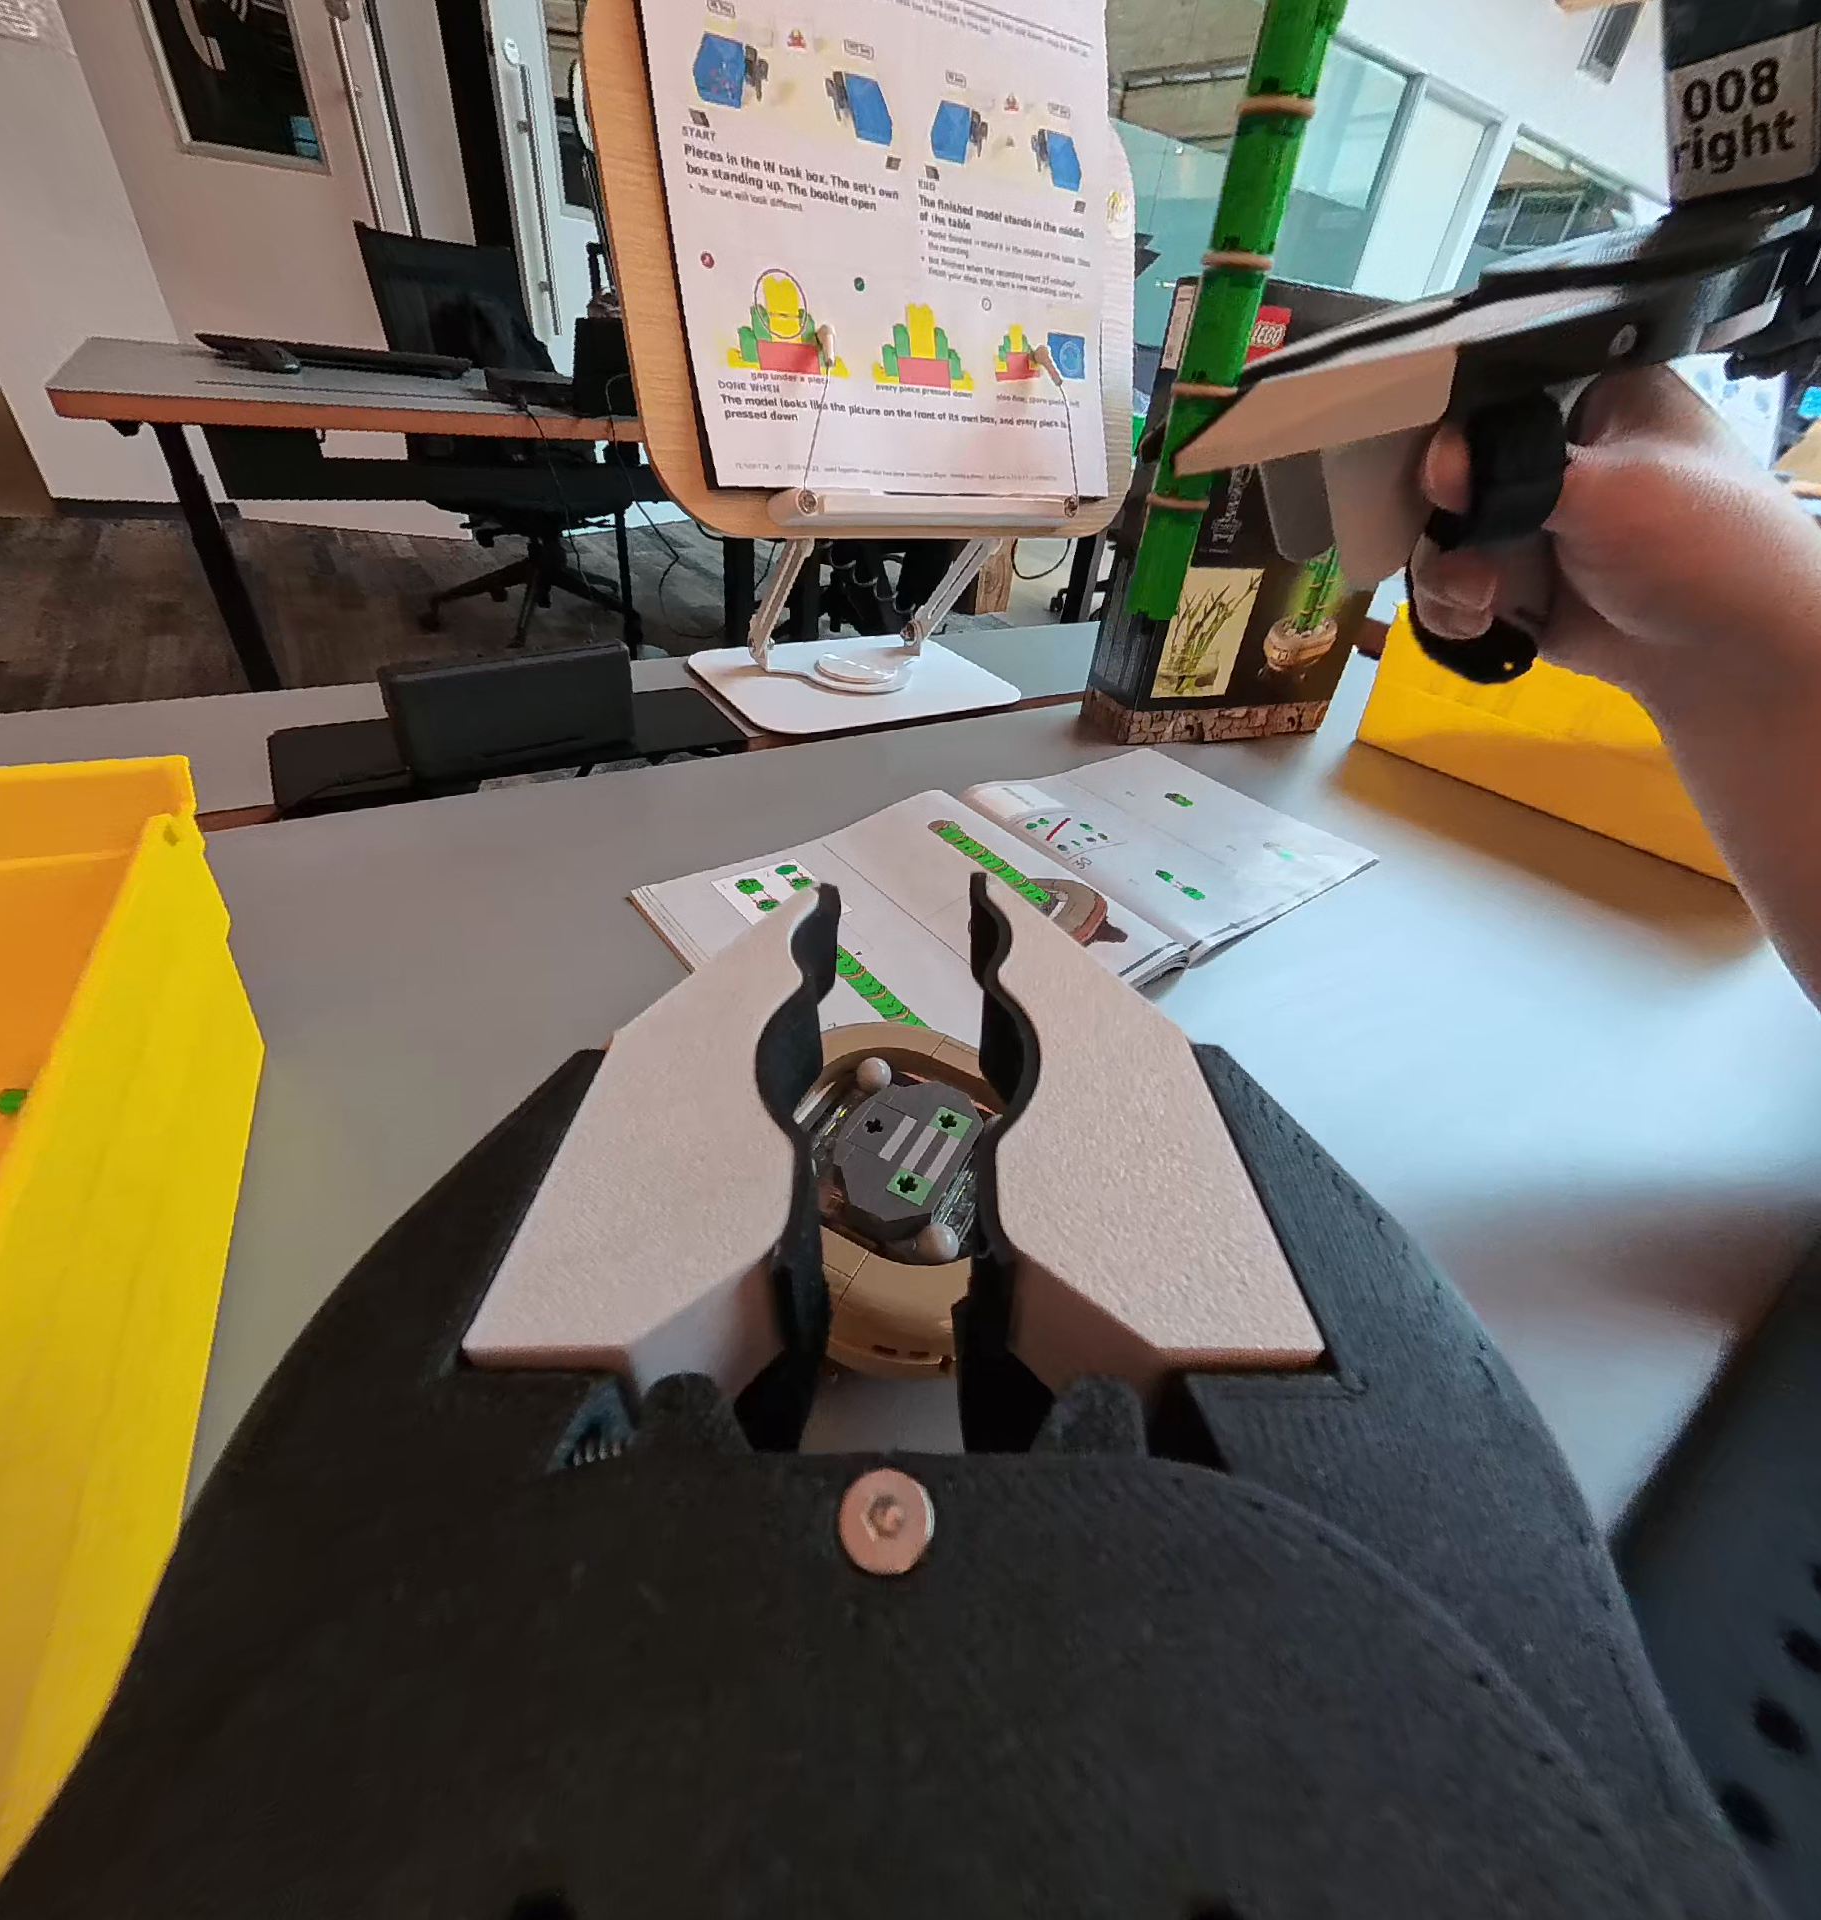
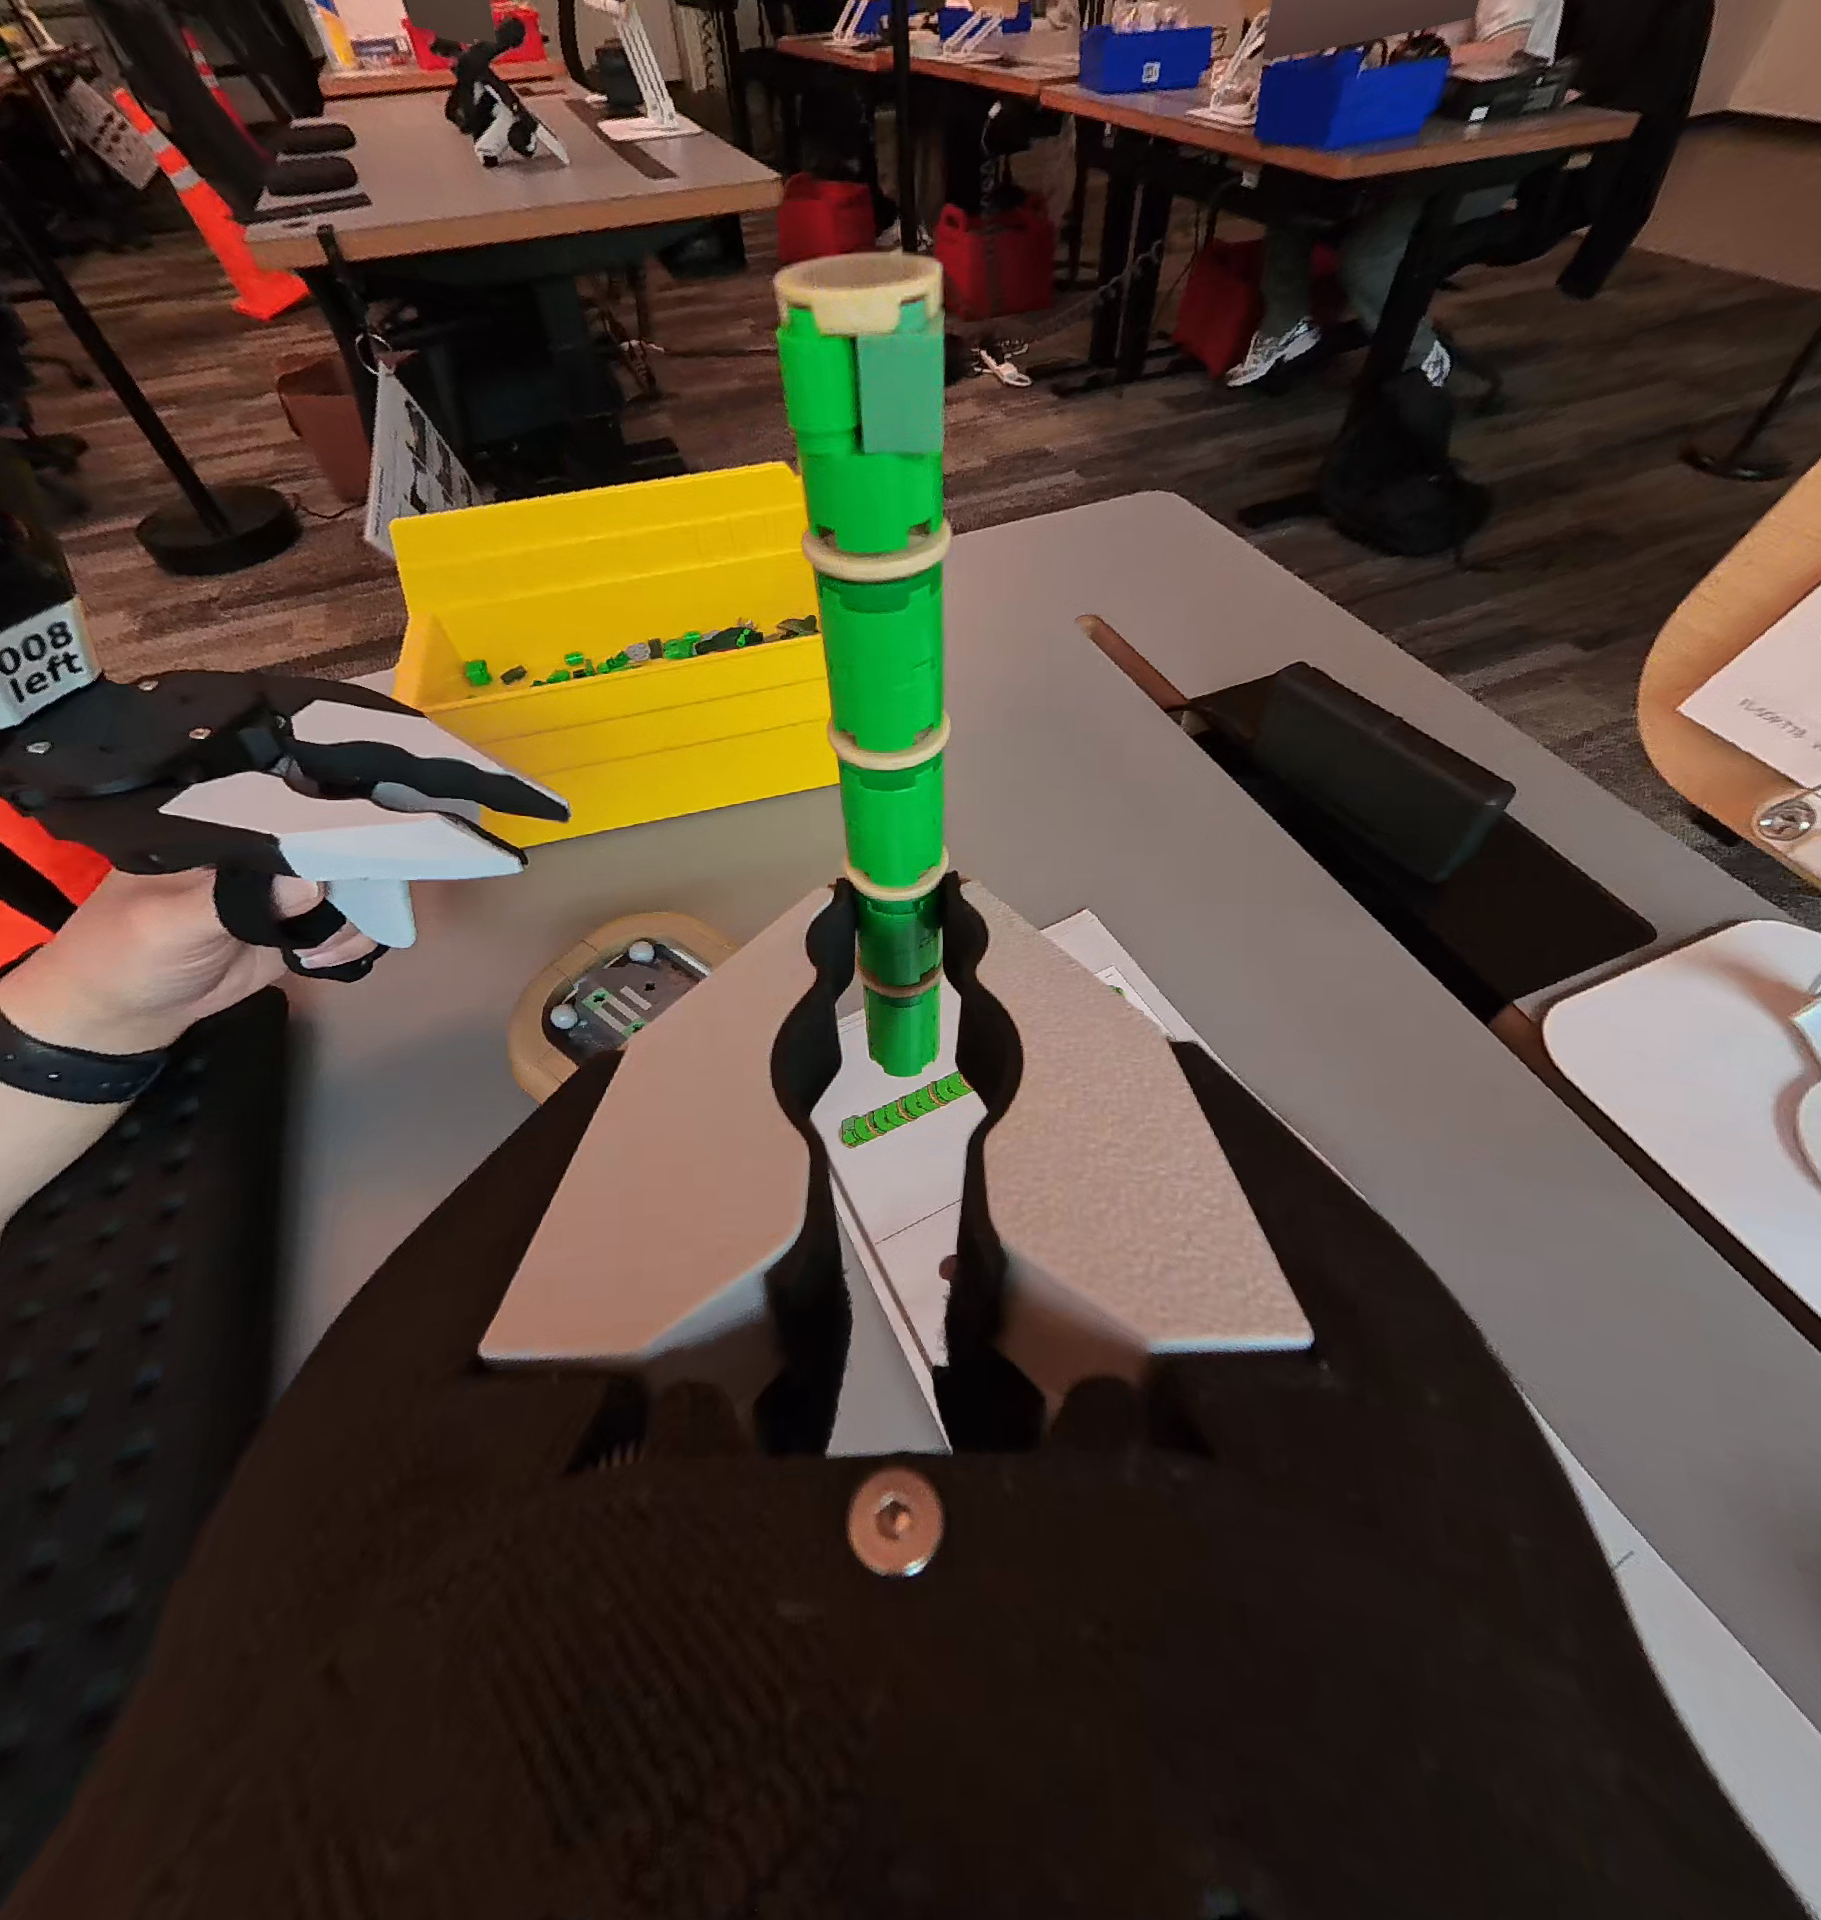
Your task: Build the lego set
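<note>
My right gripper (image 2: 895, 904) is shut on the lower part of a tall green bamboo stalk (image 2: 885, 644) with tan rings, and holds it upright in the air over the open booklet (image 2: 885, 1174). The left wrist view shows the same gripper (image 1: 1202, 426) and stalk (image 1: 1238, 260) at the upper right. My left gripper (image 1: 904, 904) is open and empty. It hovers over the round tan pot base (image 1: 890, 1164), whose grey top has green cross holes. The base (image 2: 615, 1003) stands on the table below the left gripper (image 2: 540, 831).
A yellow bin (image 2: 615, 717) holds several loose green pieces on the left; its wall (image 1: 85, 1143) is close by. A second yellow bin (image 1: 1508, 727), the set's box (image 1: 1228, 582), the open booklet (image 1: 1093, 862) and an instruction stand (image 1: 885, 260) lie ahead. My hands' fingertips stand some 15 cm from each other.
</note>
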A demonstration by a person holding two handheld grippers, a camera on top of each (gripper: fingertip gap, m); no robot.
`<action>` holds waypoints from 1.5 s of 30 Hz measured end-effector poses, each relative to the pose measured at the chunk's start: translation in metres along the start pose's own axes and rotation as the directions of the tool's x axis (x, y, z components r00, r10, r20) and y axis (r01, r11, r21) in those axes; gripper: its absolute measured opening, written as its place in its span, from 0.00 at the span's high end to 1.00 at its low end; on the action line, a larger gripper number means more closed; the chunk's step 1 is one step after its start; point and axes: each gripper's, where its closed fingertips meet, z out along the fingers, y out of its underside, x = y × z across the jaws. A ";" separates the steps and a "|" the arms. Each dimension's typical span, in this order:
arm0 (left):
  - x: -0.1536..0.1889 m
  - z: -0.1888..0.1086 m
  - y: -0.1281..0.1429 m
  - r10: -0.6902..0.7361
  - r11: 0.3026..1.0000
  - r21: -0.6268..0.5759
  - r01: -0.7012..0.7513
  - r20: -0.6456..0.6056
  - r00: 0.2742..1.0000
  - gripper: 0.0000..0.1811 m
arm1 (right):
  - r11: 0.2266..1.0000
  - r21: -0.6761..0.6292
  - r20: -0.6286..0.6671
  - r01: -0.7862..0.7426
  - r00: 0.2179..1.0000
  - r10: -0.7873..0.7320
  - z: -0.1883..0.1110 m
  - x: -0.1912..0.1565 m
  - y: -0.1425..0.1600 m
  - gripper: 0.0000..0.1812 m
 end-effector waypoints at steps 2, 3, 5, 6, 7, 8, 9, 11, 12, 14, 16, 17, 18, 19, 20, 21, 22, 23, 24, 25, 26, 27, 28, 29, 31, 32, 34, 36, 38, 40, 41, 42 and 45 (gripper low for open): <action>0.000 0.001 0.001 0.005 1.000 -0.008 -0.005 0.001 1.000 0.87 | 1.000 0.000 0.002 -0.006 1.000 0.006 0.000 0.001 0.000 0.91; 0.000 0.002 0.002 0.008 1.000 -0.011 -0.008 0.001 1.000 0.87 | 1.000 -0.002 0.004 -0.006 1.000 0.006 0.001 0.000 0.001 0.91; 0.000 0.002 0.003 0.012 1.000 -0.016 -0.012 0.003 1.000 0.87 | 1.000 -0.008 0.006 -0.003 1.000 0.004 0.002 -0.001 0.002 0.91; 0.000 0.002 0.003 0.013 1.000 -0.018 -0.013 0.004 1.000 0.87 | 1.000 -0.010 0.008 -0.002 1.000 0.002 0.003 -0.002 0.002 0.91; 0.000 0.002 0.003 0.014 1.000 -0.019 -0.014 0.004 1.000 0.87 | 1.000 -0.012 0.011 -0.001 1.000 0.001 0.003 -0.003 0.003 0.91; 0.000 0.002 0.003 0.014 1.000 -0.020 -0.014 0.004 1.000 0.87 | 1.000 -0.013 0.014 0.000 1.000 0.000 0.004 -0.004 0.003 0.91; 0.000 0.002 0.003 0.014 1.000 -0.019 -0.014 0.004 1.000 0.87 | 1.000 -0.015 0.016 0.003 1.000 -0.002 0.004 -0.005 0.003 0.91; 0.000 0.002 0.003 0.013 1.000 -0.020 -0.013 0.004 1.000 0.87 | 1.000 -0.018 0.016 0.005 1.000 -0.005 0.005 -0.005 0.004 0.92; 0.000 0.002 0.003 0.013 1.000 -0.019 -0.012 0.004 1.000 0.87 | 1.000 -0.018 0.017 0.004 1.000 -0.004 0.005 -0.006 0.004 0.92; 0.000 0.002 0.003 0.013 1.000 -0.019 -0.013 0.004 1.000 0.87 | 1.000 -0.017 0.019 0.003 1.000 -0.003 0.004 -0.006 0.003 0.92; 0.000 0.002 0.003 0.013 1.000 -0.020 -0.013 0.004 1.000 0.87 | 1.000 -0.016 0.019 0.003 1.000 -0.003 0.004 -0.006 0.003 0.92; 0.000 0.002 0.004 0.012 1.000 -0.021 -0.012 0.004 1.000 0.87 | 1.000 -0.015 0.020 0.003 1.000 -0.003 0.003 -0.005 0.003 0.92; 0.000 0.002 0.004 0.012 1.000 -0.022 -0.012 0.004 1.000 0.87 | 1.000 -0.015 0.020 0.002 1.000 -0.002 0.003 -0.005 0.003 0.92; 0.000 0.002 0.004 0.012 1.000 -0.023 -0.012 0.004 1.000 0.87 | 1.000 -0.014 0.021 0.002 1.000 -0.002 0.003 -0.005 0.002 0.92; 0.000 0.002 0.004 0.013 1.000 -0.024 -0.013 0.004 1.000 0.87 | 1.000 -0.014 0.022 0.003 1.000 -0.002 0.003 -0.006 0.002 0.91; 0.000 0.002 0.004 0.014 1.000 -0.024 -0.014 0.005 1.000 0.87 | 1.000 -0.014 0.022 0.003 1.000 -0.003 0.003 -0.006 0.002 0.91; 0.000 0.002 0.004 0.014 1.000 -0.024 -0.014 0.005 1.000 0.87 | 1.000 -0.014 0.023 0.004 1.000 -0.003 0.003 -0.006 0.002 0.91; 0.000 0.002 0.004 0.014 1.000 -0.024 -0.014 0.005 1.000 0.87 | 1.000 -0.015 0.024 0.004 1.000 -0.004 0.003 -0.006 0.002 0.91; 0.000 0.002 0.004 0.014 1.000 -0.024 -0.014 0.005 1.000 0.87 | 1.000 -0.015 0.025 0.005 1.000 -0.005 0.003 -0.007 0.002 0.91; 0.000 0.002 0.004 0.014 1.000 -0.024 -0.014 0.006 1.000 0.87 | 1.000 -0.015 0.026 0.006 1.000 -0.006 0.003 -0.007 0.002 0.91; -0.001 0.002 0.004 0.013 1.000 -0.024 -0.013 0.005 1.000 0.87 | 1.000 -0.016 0.026 0.007 1.000 -0.007 0.004 -0.007 0.002 0.91; 0.000 0.002 0.004 0.013 1.000 -0.024 -0.012 0.005 1.000 0.87 | 1.000 -0.016 0.026 0.008 1.000 -0.008 0.004 -0.008 0.002 0.91; 0.000 0.002 0.004 0.013 1.000 -0.024 -0.013 0.005 1.000 0.87 | 1.000 -0.017 0.026 0.009 1.000 -0.008 0.004 -0.008 0.002 0.91; 0.000 0.002 0.004 0.014 1.000 -0.024 -0.014 0.005 1.000 0.87 | 1.000 -0.017 0.027 0.009 1.000 -0.009 0.004 -0.008 0.002 0.91; 0.000 0.002 0.004 0.014 1.000 -0.025 -0.014 0.005 1.000 0.87 | 1.000 -0.016 0.028 0.008 1.000 -0.007 0.004 -0.008 0.002 0.91; 0.000 0.002 0.004 0.014 1.000 -0.025 -0.014 0.005 1.000 0.87 | 1.000 -0.017 0.029 0.008 1.000 -0.007 0.004 -0.008 0.002 0.91; 0.000 0.002 0.004 0.014 1.000 -0.024 -0.014 0.005 1.000 0.87 | 1.000 -0.017 0.030 0.009 1.000 -0.008 0.004 -0.009 0.002 0.91; 0.000 0.002 0.004 0.013 1.000 -0.024 -0.013 0.006 1.000 0.87 | 1.000 -0.019 0.032 0.010 0.999 -0.010 0.005 -0.010 0.002 0.91; -0.001 0.002 0.005 0.010 1.000 -0.024 -0.010 0.005 1.000 0.87 | 1.000 -0.020 0.034 0.012 0.999 -0.011 0.006 -0.011 0.003 0.92; -0.001 0.002 0.005 0.009 1.000 -0.025 -0.009 0.004 1.000 0.87 | 1.000 -0.024 0.039 0.013 0.999 -0.012 0.008 -0.013 0.004 0.92; 0.000 0.002 0.005 0.009 1.000 -0.024 -0.009 0.004 1.000 0.87 | 1.000 -0.026 0.043 0.014 0.999 -0.013 0.009 -0.015 0.004 0.91; 0.000 0.002 0.005 0.010 1.000 -0.023 -0.010 0.004 1.000 0.87 | 0.999 -0.029 0.046 0.015 0.999 -0.014 0.011 -0.017 0.005 0.92; 0.000 0.001 0.004 0.011 1.000 -0.021 -0.011 0.004 1.000 0.87 | 0.999 -0.037 0.062 0.016 0.998 -0.014 0.017 -0.025 0.008 0.91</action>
